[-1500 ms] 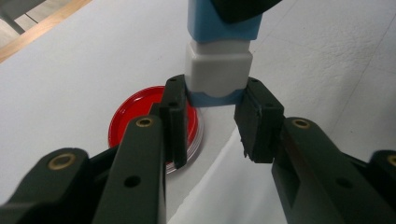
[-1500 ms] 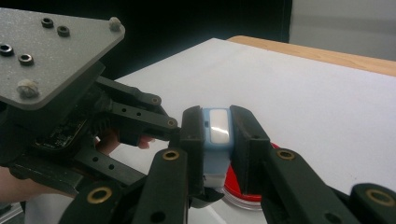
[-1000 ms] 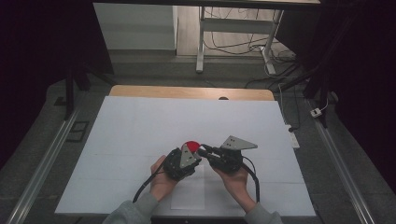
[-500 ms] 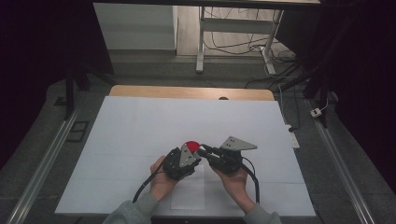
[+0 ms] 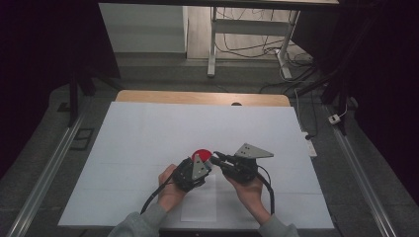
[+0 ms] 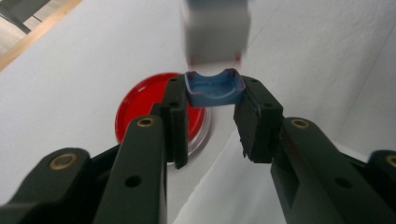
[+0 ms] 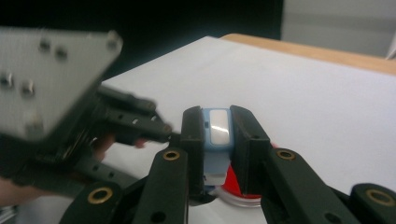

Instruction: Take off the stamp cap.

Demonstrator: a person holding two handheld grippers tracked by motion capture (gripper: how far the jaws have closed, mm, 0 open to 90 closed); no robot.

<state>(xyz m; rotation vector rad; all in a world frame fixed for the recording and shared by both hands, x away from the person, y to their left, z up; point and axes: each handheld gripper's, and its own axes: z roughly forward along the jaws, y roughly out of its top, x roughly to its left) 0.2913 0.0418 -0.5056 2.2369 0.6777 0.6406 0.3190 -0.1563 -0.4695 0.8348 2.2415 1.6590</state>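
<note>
Low over the white table, the two hand-held grippers meet tip to tip. In the left gripper view, my left gripper (image 6: pixel 212 116) is shut on a small curved blue piece (image 6: pixel 214 88) with a blurred pale grey block just beyond it. My right gripper (image 7: pixel 218 133) is shut on a blue band (image 7: pixel 217 140) with a whitish oblong face. The left gripper (image 7: pixel 135 126) reaches in from the left beside it. From above, the left gripper (image 5: pixel 206 162) and right gripper (image 5: pixel 215 159) hover at a red round lid (image 5: pixel 200 153) lying on the table, also seen as the red lid (image 6: pixel 140 105).
A white sheet covers the table (image 5: pixel 148 128), with a wooden edge (image 5: pixel 197 97) at the far side. A loose paper (image 5: pixel 200 205) lies near the front edge between the person's hands. Cables and a desk frame stand on the floor beyond.
</note>
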